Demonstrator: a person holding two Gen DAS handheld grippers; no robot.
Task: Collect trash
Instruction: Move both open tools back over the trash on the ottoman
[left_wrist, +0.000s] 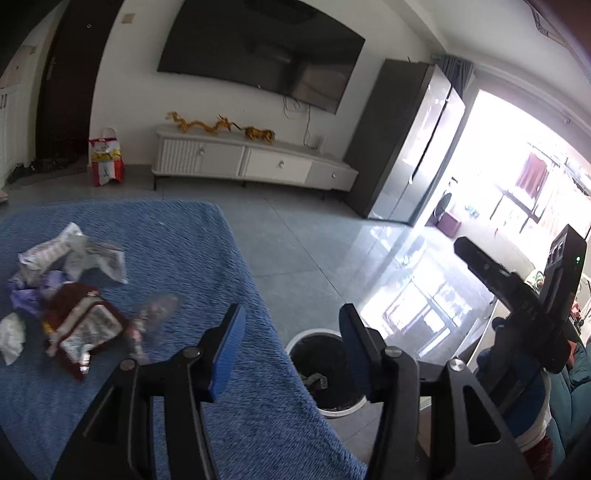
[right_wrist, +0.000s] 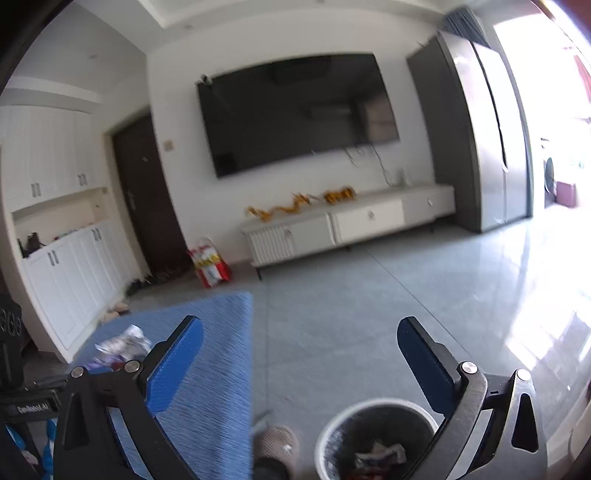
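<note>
A pile of crumpled wrappers (left_wrist: 62, 291) lies on the blue-covered table (left_wrist: 177, 258), with a red and silver snack bag (left_wrist: 83, 325) in front and a clear wrapper (left_wrist: 155, 314) beside it. My left gripper (left_wrist: 291, 332) is open and empty, over the table's right edge, to the right of the pile. A white trash bin (left_wrist: 325, 373) with a black liner stands on the floor below. In the right wrist view the bin (right_wrist: 376, 439) holds some trash. My right gripper (right_wrist: 301, 358) is open and empty above the bin. The pile (right_wrist: 122, 349) shows far left.
A white TV cabinet (left_wrist: 251, 158) and wall TV (left_wrist: 258, 51) stand across the grey tiled floor. A grey fridge (left_wrist: 406, 140) is at the right. A red bag (left_wrist: 105, 158) sits by the dark door. A slippered foot (right_wrist: 275, 443) is beside the bin.
</note>
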